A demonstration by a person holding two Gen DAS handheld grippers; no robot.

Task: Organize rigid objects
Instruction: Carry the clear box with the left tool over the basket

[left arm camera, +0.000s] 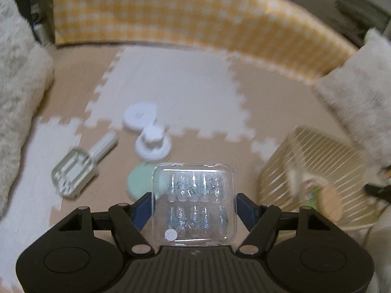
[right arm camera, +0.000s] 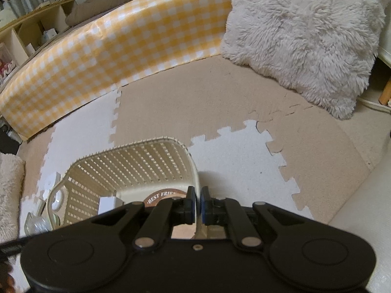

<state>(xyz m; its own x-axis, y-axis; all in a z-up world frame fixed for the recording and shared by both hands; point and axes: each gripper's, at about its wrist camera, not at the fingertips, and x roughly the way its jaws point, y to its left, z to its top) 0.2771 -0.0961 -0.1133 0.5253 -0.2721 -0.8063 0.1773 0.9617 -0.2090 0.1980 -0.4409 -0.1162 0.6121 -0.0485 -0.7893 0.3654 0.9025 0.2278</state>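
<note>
The left gripper has its jaws clamped on the two side walls of a clear plastic case, held up off the foam floor mat. From where I stand the case looks light and stiff, with thin, glossy walls that could slip or crack if squeezed hard. Small clear pieces sit in rows inside, so I would keep it level. The grip across its middle seems a sound place to hold.

Over on the right, the slatted cream basket stands on the mat, and the right gripper has its jaws pinched on the basket's rim, steadying it. A round piece lettered "BEST FRIEND" and a small white box lie inside.

On the mat below the case wait a clear scoop with a white handle, two white round pieces touching each other, and a mint green disc partly hidden behind the case. All look rigid and light.
</note>
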